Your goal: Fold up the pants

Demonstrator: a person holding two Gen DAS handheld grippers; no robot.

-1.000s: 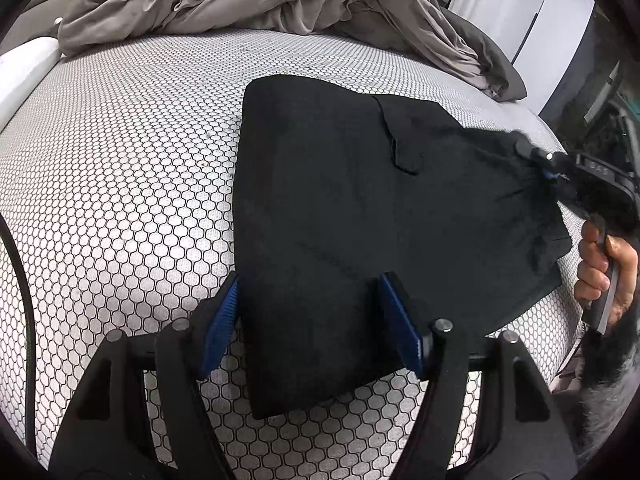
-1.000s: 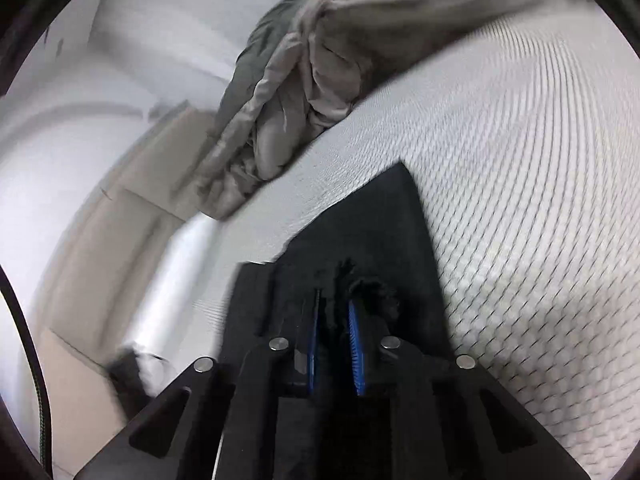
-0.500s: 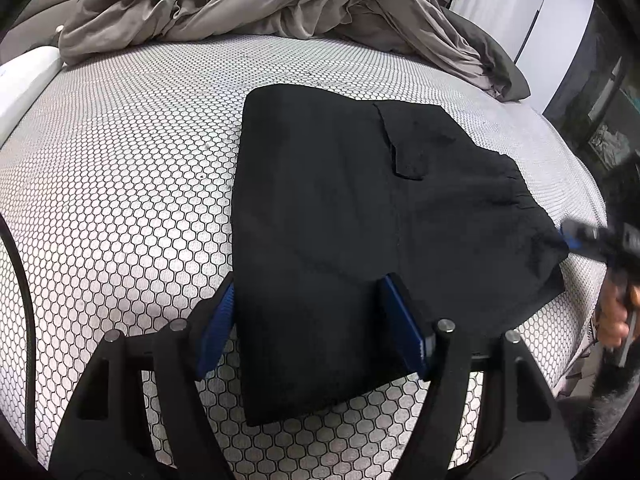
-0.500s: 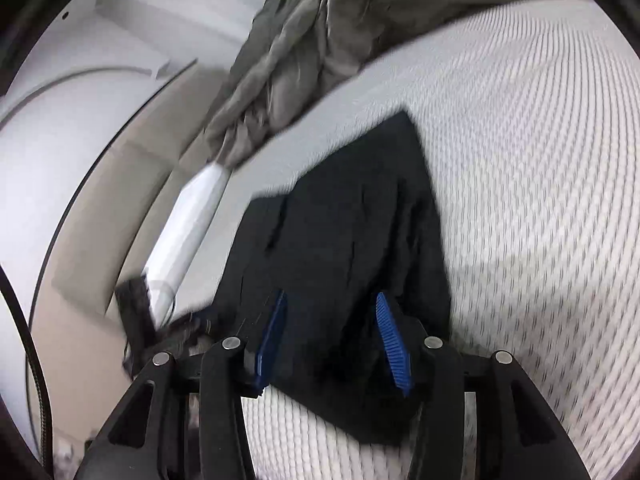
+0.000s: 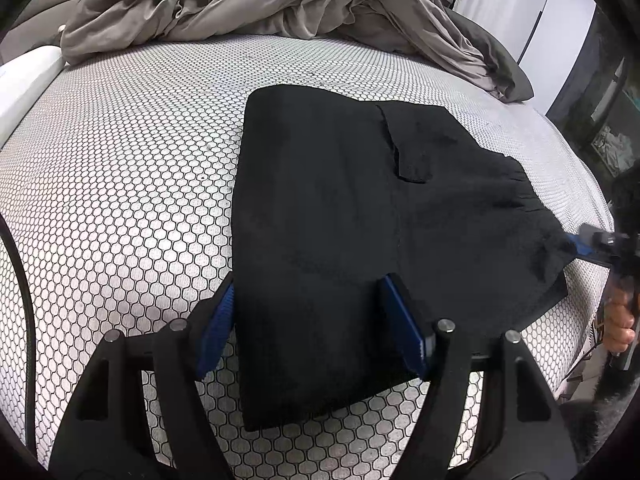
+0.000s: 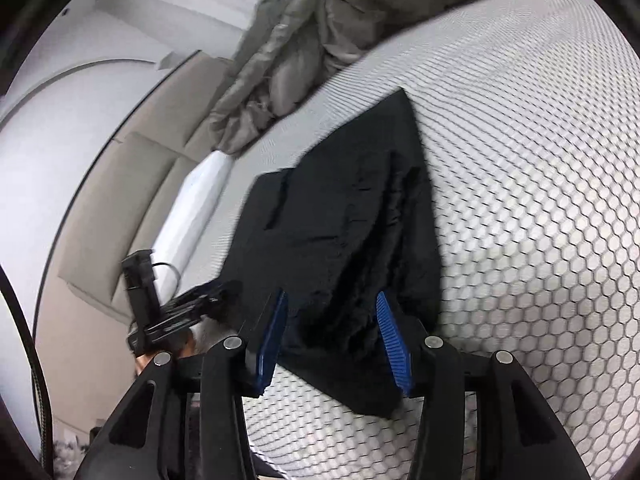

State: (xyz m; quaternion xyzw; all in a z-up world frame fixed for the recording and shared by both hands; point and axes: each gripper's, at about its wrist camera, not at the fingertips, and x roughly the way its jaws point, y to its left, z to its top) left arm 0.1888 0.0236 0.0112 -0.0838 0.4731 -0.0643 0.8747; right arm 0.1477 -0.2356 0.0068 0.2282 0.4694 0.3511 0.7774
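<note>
The black pants (image 5: 340,220) lie folded and flat on the honeycomb-patterned mattress (image 5: 120,200). My left gripper (image 5: 310,320) hangs open over their near end, one pad at the cloth's left edge, the other above the fabric, neither pressing. At the pants' right corner my right gripper (image 5: 580,244) shows small, with a hand (image 5: 620,320) on its grip. In the right wrist view that right gripper (image 6: 332,340) stands open, with the gathered waistband end of the pants (image 6: 360,220) lying loose between its blue pads. The left gripper (image 6: 188,312) appears blurred at the left.
A crumpled grey duvet (image 5: 260,4) is heaped along the far side of the bed. A white bolster (image 5: 24,80) lies at the left edge. White cupboard doors (image 5: 512,12) stand behind the bed on the right. The mattress edge drops off close to the right gripper.
The right gripper opened, let go of the pants' corner, and drew back toward the bed's right edge. The corner now lies on the mattress. The left gripper stayed put.
</note>
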